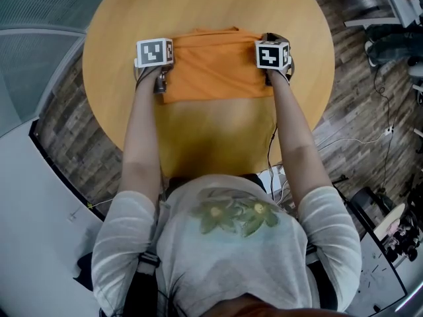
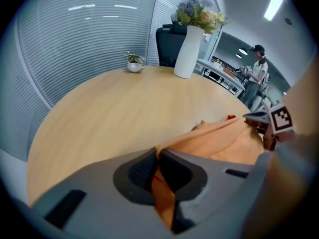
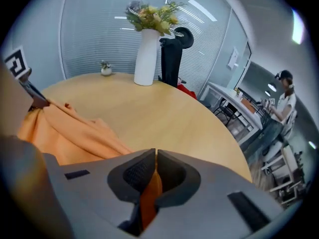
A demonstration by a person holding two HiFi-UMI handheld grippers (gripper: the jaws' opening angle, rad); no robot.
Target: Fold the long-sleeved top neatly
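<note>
An orange long-sleeved top (image 1: 215, 68) lies folded into a rectangle at the middle of the round wooden table (image 1: 198, 5). My left gripper (image 1: 160, 83) is at its left edge, shut on a pinch of orange cloth (image 2: 162, 195) that runs between the pads. At the right edge my right gripper (image 1: 277, 76) is likewise shut on a fold of the top (image 3: 149, 193). In the left gripper view (image 2: 157, 154) the cloth (image 2: 224, 141) stretches across to the other gripper's marker cube (image 2: 280, 118). The right gripper view (image 3: 155, 156) shows the cloth (image 3: 65, 128) rumpled toward the left.
A white vase of flowers (image 3: 146, 59) and a small potted plant (image 3: 105, 69) stand at the table's far side, with a black chair (image 3: 172, 54) behind. A person (image 2: 256, 78) stands in the background. Cables (image 1: 370, 134) lie on the floor at the right.
</note>
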